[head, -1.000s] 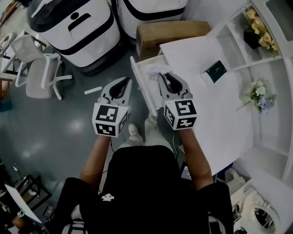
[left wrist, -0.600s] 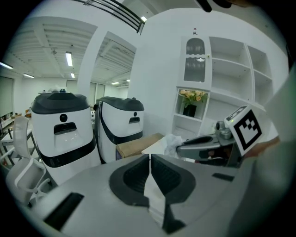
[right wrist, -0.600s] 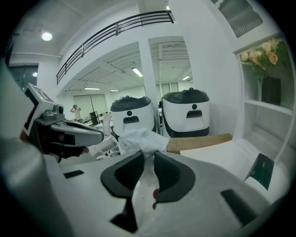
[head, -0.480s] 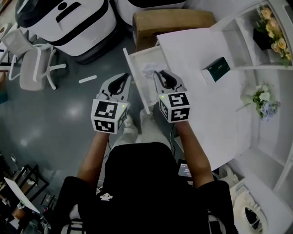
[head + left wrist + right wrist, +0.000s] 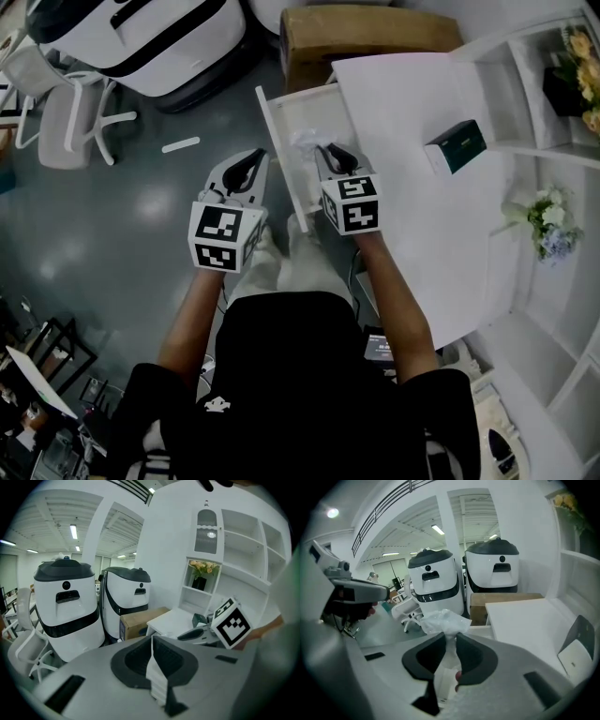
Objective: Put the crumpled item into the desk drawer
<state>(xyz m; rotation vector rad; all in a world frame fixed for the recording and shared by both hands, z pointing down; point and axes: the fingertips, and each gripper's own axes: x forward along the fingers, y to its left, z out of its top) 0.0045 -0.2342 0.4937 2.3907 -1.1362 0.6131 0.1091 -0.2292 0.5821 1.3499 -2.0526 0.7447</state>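
Observation:
The crumpled item (image 5: 305, 142) is a white, crinkly wad, and my right gripper (image 5: 324, 150) is shut on its lower end. In the right gripper view the wad (image 5: 440, 619) bulges out past the dark jaws of the right gripper (image 5: 449, 638). It hangs over the open desk drawer (image 5: 314, 105), whose front panel (image 5: 278, 155) stands out from the white desk (image 5: 422, 225). My left gripper (image 5: 255, 161) floats over the floor left of the drawer front. Its jaws are together with nothing between them, as the left gripper view also shows on the left gripper (image 5: 152, 641).
A dark green box (image 5: 457, 147) lies on the desk top. White shelves with flowers (image 5: 544, 225) line the right side. A cardboard box (image 5: 366, 37) sits behind the drawer, large white machines (image 5: 141, 37) and a white chair (image 5: 66, 117) stand at the far left.
The right gripper has carried the crumpled item a little forward, closer over the drawer. The left gripper has stayed in about the same place, still shut.

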